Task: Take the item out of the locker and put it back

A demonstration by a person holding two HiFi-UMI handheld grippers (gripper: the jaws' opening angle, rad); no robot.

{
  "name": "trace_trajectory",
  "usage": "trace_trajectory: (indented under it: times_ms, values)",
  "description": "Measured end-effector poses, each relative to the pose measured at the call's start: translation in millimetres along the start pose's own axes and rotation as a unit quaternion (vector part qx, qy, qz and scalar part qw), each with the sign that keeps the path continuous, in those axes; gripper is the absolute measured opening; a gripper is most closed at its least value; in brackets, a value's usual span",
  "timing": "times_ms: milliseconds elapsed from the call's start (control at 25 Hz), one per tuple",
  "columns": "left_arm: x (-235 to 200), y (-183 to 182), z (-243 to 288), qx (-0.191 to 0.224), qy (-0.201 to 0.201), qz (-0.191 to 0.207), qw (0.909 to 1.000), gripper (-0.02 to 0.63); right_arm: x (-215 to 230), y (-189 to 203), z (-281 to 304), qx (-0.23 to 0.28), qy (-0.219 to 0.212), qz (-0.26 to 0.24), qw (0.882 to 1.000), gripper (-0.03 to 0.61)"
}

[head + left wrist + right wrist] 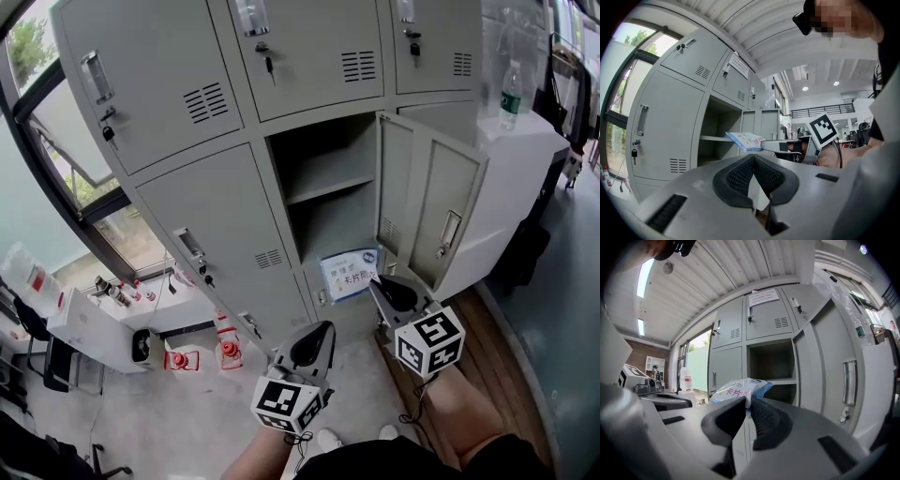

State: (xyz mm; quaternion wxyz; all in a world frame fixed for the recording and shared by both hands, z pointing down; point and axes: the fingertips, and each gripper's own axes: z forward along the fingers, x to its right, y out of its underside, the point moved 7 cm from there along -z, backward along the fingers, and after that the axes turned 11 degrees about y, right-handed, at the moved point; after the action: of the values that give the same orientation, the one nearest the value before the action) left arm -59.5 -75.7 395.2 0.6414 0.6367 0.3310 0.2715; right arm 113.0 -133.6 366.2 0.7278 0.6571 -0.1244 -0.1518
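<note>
Left tool (753, 157) pinched together, empty | right tool (748, 401) clamps packet (736, 390) at its tips | packet before open locker (333, 225)

Your right tool (380, 283) points forward and about level, its jaws clamped on the edge of a blue-and-white packet (349, 274). Your left tool (321, 334) sits to its left and nearer your body, jaws pressed together with nothing between them. Both of your bare forearms reach forward behind the tools.
</note>
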Motion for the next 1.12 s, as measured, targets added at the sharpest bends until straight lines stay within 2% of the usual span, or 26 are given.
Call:
trace_trajectory:
  times_ms: [680,1120]
  values:
    - [71.9,22.6,17.8,-0.012,-0.063,-0.013,0.9979,0.015,31.4,30.4,-64.9,-0.003,-0.069,0.011,0.998,0.086]
    - [95.2,32.6,13.4,-0.016,-0.091,-0.021,0.9955,0.015,33.7,45.7,-76.9,-0.009,-0.100,0.019,0.995,0.084]
